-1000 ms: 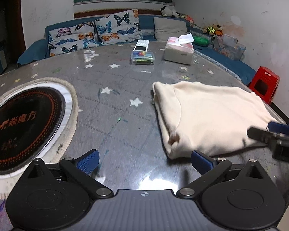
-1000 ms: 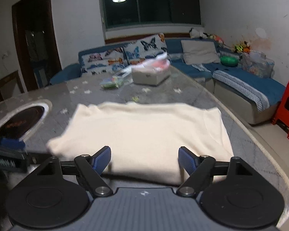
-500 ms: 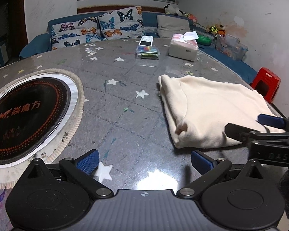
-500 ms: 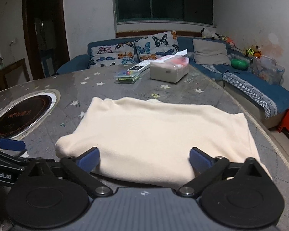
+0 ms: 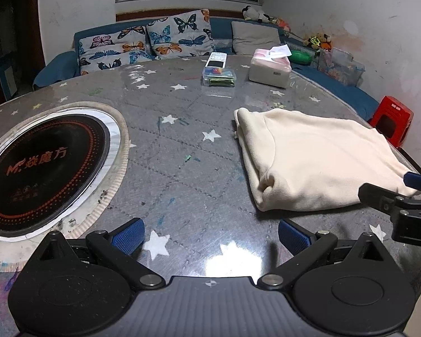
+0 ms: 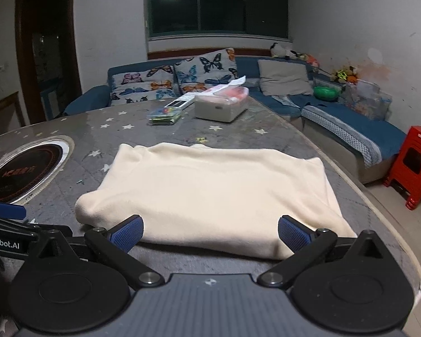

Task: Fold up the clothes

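A large round table [image 5: 182, 151] fills the scene, its grey quilted cover printed with pale stars under a glossy clear sheet that reflects the ceiling light. Set into the top on the left is a round black induction cooktop [image 5: 39, 168] with orange markings, ringed by a white and beige border. On the right side lies a cream garment [image 6: 210, 191], folded into a neat rectangle, flat on the surface and close to the table's right edge. Toward the far side sit a white tissue box [image 5: 270, 68] and, just left of it, a small clear plastic box [image 5: 219, 76] with a white remote control [image 5: 216, 60] resting on top.
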{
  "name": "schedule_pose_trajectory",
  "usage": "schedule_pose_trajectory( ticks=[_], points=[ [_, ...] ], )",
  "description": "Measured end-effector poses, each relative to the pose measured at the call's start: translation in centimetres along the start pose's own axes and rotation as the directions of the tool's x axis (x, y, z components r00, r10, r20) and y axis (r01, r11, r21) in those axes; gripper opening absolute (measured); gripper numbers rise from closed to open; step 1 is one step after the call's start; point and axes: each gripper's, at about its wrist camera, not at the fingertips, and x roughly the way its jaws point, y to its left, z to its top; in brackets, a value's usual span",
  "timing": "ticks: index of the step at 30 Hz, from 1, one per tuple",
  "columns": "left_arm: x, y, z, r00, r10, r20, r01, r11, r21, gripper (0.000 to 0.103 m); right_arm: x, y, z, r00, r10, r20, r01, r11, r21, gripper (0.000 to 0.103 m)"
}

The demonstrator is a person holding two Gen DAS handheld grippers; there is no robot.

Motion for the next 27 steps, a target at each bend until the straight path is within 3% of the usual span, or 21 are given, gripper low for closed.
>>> schedule_pose_trajectory(
  ticks=[27],
  points=[
    [-2.3, -1.5, -1.4, 0.999, -0.009, 0.031, 0.007, 0.998, 0.06, 0.103, -3.1, -0.3, -2.4, 0.999, -0.049, -0.018, 0.049, 0.998, 0.039, 0.103]
  ],
)
